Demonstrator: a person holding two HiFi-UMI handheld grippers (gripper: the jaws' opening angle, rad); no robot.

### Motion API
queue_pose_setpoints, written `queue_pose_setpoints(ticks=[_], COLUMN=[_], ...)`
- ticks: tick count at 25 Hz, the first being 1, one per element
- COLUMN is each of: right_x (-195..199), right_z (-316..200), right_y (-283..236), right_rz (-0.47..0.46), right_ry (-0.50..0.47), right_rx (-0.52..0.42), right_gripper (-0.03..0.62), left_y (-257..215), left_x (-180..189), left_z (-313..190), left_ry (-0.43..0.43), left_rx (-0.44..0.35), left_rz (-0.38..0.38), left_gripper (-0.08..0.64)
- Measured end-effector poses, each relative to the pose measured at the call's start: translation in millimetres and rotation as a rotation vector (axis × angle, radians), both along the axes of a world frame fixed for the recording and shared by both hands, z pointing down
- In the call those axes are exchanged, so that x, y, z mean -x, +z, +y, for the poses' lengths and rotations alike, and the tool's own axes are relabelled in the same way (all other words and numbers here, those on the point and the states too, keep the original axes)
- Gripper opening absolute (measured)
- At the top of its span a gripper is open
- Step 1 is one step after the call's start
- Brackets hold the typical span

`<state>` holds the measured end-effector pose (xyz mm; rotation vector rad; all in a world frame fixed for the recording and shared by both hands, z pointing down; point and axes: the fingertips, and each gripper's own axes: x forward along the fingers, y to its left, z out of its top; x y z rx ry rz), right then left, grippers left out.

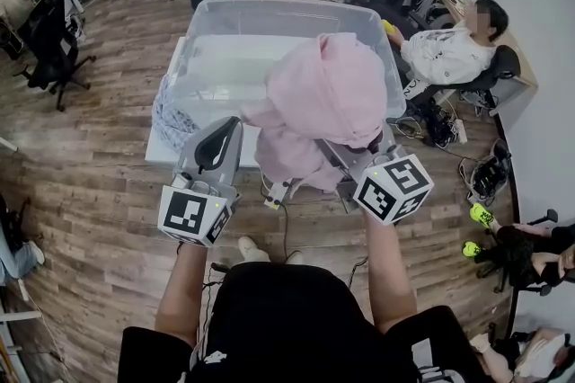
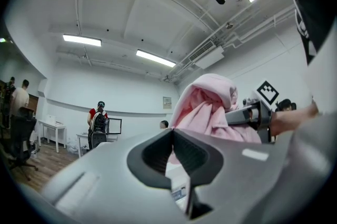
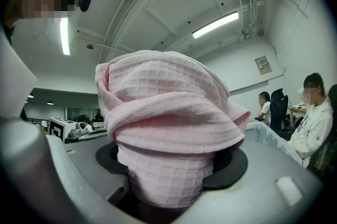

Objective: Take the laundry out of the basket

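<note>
While both grippers are held level before the one clear basket (image 1: 269, 13), the left gripper (image 1: 226, 131) has its jaws closed together on nothing. The right gripper (image 1: 340, 155) clamps the one pink waffle cloth (image 1: 328, 98), which is bunched above the basket's near right corner. One patterned blue-white cloth (image 1: 171, 116) lies just beside the basket's left wall; the basket stands on one white table (image 1: 180, 158), over a wood floor (image 1: 90, 192), with two seated persons (image 1: 449, 48) at the right.

Head view looks down — gripper views share cloth (image 3: 168, 128)
</note>
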<state>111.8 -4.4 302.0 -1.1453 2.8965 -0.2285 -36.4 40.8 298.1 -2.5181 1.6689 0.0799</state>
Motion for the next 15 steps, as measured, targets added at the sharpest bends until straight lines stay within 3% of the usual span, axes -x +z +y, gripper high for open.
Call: queue_pose_setpoints(ticks=[15], right_x=[-9], right_z=[17], right_y=[-1], right_rz=[-0.012], right_ry=[-0.017], right_rx=[-0.006], right_gripper=[0.359], left_y=[1], left_x=[-5], left_z=[18], left_ry=[-0.020], left_rx=[0.008], left_rz=[-0.008], left_gripper=[0.009])
